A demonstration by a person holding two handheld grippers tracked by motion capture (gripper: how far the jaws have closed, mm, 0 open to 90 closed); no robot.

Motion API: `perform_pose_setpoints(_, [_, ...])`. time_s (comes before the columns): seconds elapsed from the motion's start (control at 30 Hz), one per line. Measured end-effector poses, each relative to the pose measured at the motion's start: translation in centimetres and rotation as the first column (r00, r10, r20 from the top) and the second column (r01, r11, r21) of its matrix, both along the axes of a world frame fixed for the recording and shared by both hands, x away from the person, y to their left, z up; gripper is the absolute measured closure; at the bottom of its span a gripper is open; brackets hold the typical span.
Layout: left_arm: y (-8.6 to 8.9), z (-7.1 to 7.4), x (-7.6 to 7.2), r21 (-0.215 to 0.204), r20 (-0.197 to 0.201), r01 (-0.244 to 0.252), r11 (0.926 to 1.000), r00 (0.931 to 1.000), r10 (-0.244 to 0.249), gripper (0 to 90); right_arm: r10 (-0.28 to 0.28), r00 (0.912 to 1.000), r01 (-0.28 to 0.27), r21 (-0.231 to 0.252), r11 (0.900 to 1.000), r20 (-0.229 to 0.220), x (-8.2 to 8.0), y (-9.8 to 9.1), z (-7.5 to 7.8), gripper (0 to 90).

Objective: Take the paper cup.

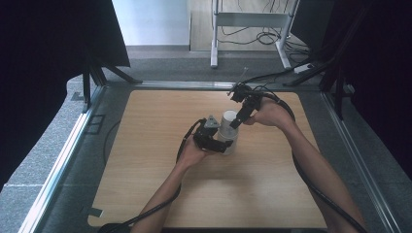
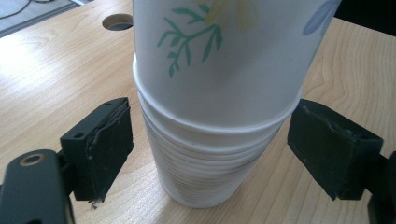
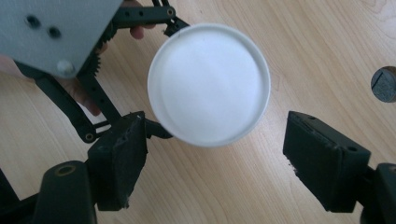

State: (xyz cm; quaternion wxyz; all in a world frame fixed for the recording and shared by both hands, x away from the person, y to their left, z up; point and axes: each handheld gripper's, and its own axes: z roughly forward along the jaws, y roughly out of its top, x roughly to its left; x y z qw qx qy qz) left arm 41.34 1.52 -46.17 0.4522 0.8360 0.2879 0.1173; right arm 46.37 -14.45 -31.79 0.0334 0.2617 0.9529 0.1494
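Left jaws: spread wide on either side of the stack of paper cups (image 2: 212, 154), one pad on each flank of the stack's lower part, a gap on both sides, gripping nothing.
Left gripper (image 1: 217, 139): in the high view it sits low against the near-left side of the stack, held by the left hand (image 1: 192, 153), its grey plate on top.
Right jaws: wide apart above the stack, looking straight down; the round white mouth of the top cup (image 3: 209, 84) lies between them and a little beyond, touched by neither pad.
Right gripper (image 1: 236, 120): in the high view it slants down from the far right toward the rim, held by the right hand (image 1: 270, 114).
Cups: white, nested one inside another, standing upright; the top cup carries a green leaf print and rides higher than the rest.
Place: the stack stands on the wooden worktop (image 1: 155, 174), about midway between the left and right edges, somewhat nearer the far edge than the near one.
Worktop: light wood with a round cable hole (image 3: 384, 84).
Cables: a black cable (image 1: 311, 187) trails from each gripper back to the near edge.
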Motion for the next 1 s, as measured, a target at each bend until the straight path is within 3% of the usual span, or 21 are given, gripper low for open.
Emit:
perform_pose_setpoints(0.47, [-0.1, 0.0, 0.0, -0.025, 0.003, -0.006, 0.9997, 1.0000, 0.006, 19.8, 0.014, 0.9995, -0.015, -0.030, 0.9994, -0.029, 1.1, 2.0, 0.7, 28.9])
perform_pose_setpoints(0.67, [-0.2, 0.0, 0.0, -0.017, 0.007, -0.006, 0.9998, 1.0000, 0.006, 20.3, 0.033, 0.9983, -0.035, -0.041, 0.9985, -0.047, 1.3, 2.5, 0.8, 36.1])
perform_pose_setpoints(1.0, [-0.3, 0.1, -0.1, -0.006, 0.008, -0.006, 1.0000, 0.9999, 0.006, 20.5, 0.025, 0.9978, -0.030, -0.078, 0.9965, -0.061, 1.4, 2.9, 1.6, 37.2])
